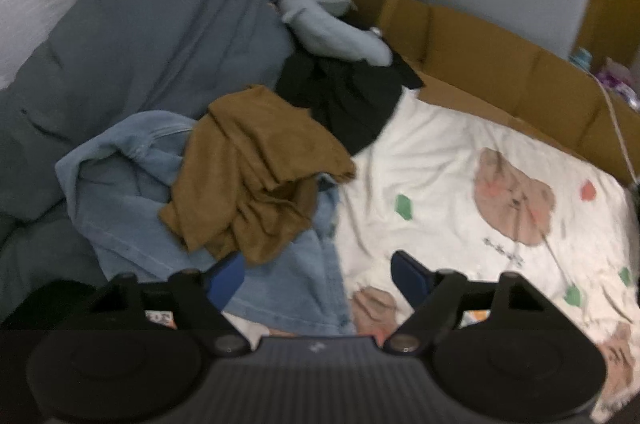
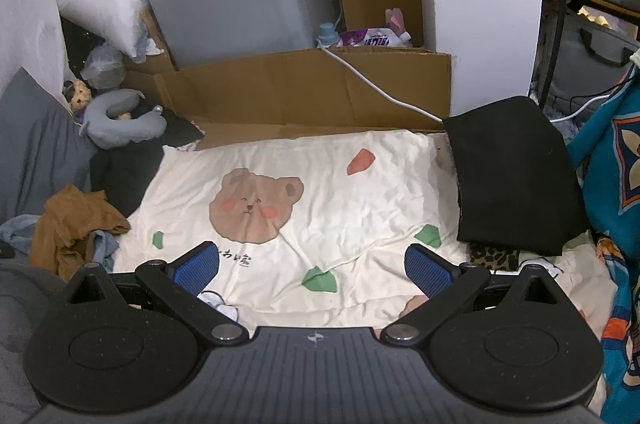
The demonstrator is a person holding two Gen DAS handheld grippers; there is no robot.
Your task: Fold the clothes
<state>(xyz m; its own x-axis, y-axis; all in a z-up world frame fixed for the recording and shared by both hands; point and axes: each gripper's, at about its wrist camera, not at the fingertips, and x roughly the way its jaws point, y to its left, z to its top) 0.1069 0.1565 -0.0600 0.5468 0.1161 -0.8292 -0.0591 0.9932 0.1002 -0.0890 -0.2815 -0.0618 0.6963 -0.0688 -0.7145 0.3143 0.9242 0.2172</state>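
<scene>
A crumpled brown garment (image 1: 256,172) lies atop a light-blue denim piece (image 1: 120,192) at the bed's left edge, with a black garment (image 1: 352,96) just behind it. A folded black cloth (image 2: 516,176) rests at the right edge of the bear-print sheet (image 2: 360,192). The left claw (image 1: 318,278) hangs spread over the denim; the right claw (image 2: 312,266) is spread above the sheet, holding nothing.
</scene>
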